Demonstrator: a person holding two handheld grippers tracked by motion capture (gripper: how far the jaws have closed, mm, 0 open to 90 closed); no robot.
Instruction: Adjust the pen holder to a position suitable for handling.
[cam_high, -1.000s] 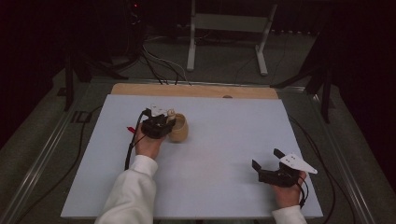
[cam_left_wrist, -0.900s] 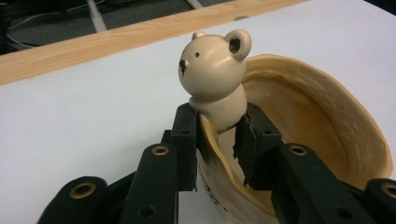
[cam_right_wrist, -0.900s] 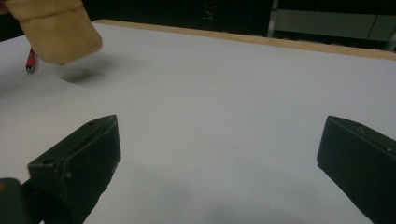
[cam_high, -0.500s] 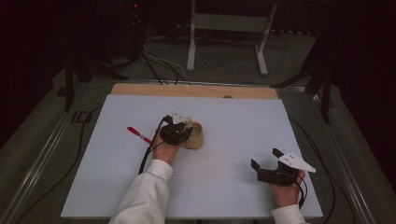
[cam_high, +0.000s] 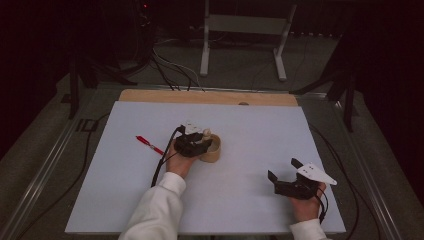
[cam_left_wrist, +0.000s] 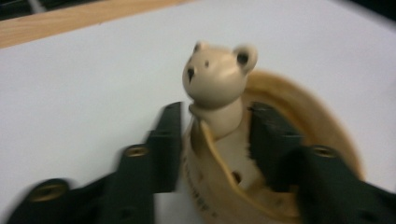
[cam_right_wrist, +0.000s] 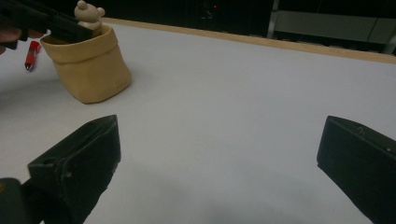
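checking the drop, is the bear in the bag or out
In: the bear stands upright inside the tan bag, head above the rim, between the left tongs.

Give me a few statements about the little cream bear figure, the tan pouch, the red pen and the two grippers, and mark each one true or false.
1. The small cream bear figure sits between the jaws of the left gripper, above the soft tan pouch. True.
2. The right gripper is shut on the pouch. False: its jaws stand wide open over the bare white table top, well apart from the pouch.
3. The red pen lies inside the pouch. False: it lies on the table, on the far side of the left hand from the pouch.
4. The pouch stands upright with its rim rolled over. True.
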